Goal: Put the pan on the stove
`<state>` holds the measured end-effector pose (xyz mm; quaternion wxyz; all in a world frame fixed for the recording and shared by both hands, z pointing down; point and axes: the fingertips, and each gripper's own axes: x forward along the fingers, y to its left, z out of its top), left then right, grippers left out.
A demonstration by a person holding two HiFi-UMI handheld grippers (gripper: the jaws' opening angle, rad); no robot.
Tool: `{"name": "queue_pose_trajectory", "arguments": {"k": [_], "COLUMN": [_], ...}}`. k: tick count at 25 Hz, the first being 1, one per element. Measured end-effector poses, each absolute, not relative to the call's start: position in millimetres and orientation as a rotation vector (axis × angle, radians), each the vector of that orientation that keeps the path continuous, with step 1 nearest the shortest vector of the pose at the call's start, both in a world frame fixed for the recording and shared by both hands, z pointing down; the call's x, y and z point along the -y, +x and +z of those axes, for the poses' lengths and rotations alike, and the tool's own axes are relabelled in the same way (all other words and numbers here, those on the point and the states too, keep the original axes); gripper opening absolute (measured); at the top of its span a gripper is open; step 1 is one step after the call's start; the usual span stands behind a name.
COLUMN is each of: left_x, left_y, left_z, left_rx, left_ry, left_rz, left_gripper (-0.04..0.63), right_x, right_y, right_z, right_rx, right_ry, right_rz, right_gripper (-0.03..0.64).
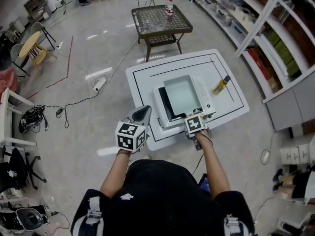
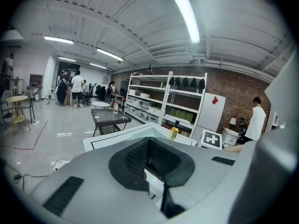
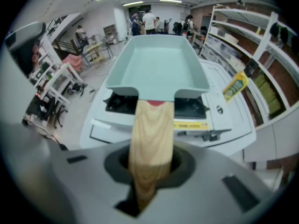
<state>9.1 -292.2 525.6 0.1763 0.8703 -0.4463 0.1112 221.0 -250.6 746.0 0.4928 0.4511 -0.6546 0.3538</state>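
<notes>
While the person stands at the near edge of the white square desk [image 1: 142,82] with its thin black border line, the left tongs [image 1: 140,114] hang over the grey floor just off the desk's left corner, clear of everything on it. In the left gripper view, the left tongs [image 2: 154,171] are clenched on nothing, pointing across the desk toward the dark, lattice-topped low table [image 2: 110,118] beyond. In the head view this low table [image 1: 160,21] stands behind the desk and carries a clear plastic bottle with a red cap [image 1: 169,6]. At the middle of the desk sits the white single-burner stove with a black top [image 1: 162,104]. The pale teal rectangular pan [image 1: 181,95] lies over that black top, covering most of it, with a dark strip left bare at the left and near sides. From the right gripper view the pan [image 3: 156,62] looks roughly level above the stove [image 3: 119,101], though whether its base actually bears on the burner cannot be told. Its light wooden handle [image 3: 150,134] runs back toward the person and into the right tongs [image 3: 149,171], which are clamped round it. In the head view the right tongs [image 1: 193,119] sit at the stove's near edge, under their marker cube. To the right of the stove, apart from it, a small yellow bottle with a dark cap [image 1: 220,85] lies on the desk. Further right stands white open shelving [image 1: 266,38].
</notes>
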Motion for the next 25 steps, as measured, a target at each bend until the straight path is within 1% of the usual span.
{"name": "queue_pose_trajectory", "arguments": {"k": [14, 25], "left_x": [286, 283], "left_y": [8, 2], "left_z": [529, 524], "left_rx": [1.223, 1.204], "left_ry": [2.469, 2.489], "left_rz": [0.317, 0.318], "left_gripper": [0.026, 0.026], "right_x": [252, 259], "right_y": [223, 222], "right_z": [732, 714], "right_rx": [1.546, 1.606], "right_ry": [1.108, 1.184], "right_rz": [0.836, 0.843], "right_gripper": [0.087, 0.144]}}
